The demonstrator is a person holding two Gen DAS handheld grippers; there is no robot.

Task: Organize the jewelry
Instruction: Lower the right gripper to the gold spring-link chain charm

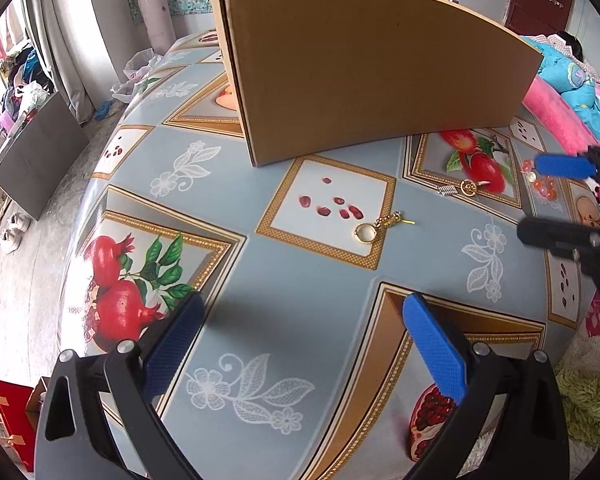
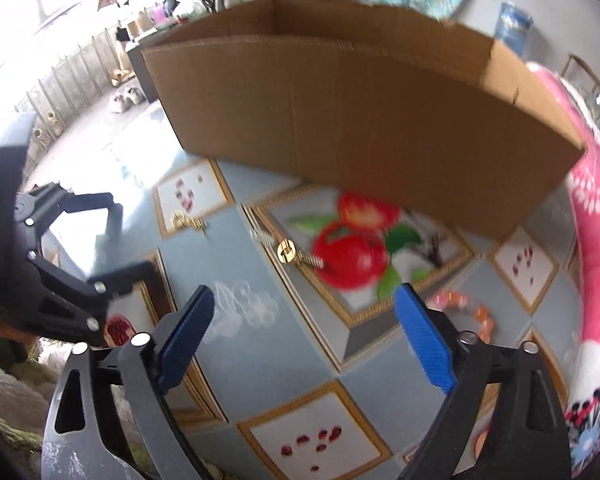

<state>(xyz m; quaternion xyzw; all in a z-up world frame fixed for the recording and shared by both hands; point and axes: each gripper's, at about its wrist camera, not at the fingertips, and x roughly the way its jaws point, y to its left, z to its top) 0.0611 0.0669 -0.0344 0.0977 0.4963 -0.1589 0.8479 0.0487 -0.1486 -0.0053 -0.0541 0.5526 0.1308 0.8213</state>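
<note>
An open cardboard box (image 1: 372, 68) stands on the patterned table; it also shows in the right wrist view (image 2: 364, 120). A gold ring pendant (image 1: 366, 233) with a gold charm lies in front of it, also in the right wrist view (image 2: 186, 221). A gold coin brooch (image 1: 469, 188) with a silver piece lies to the right, also in the right wrist view (image 2: 287, 251). An orange bead bracelet (image 1: 544, 188) lies at the far right, also in the right wrist view (image 2: 466, 308). My left gripper (image 1: 300, 316) is open and empty above the table. My right gripper (image 2: 304, 308) is open and empty near the bracelet.
The table (image 1: 260, 280) has a blue cloth with pomegranate prints. A pink blanket (image 2: 596, 264) lies along the right edge. A grey cabinet (image 1: 36, 160) stands on the floor at left. Red bags (image 1: 8, 412) sit on the floor below.
</note>
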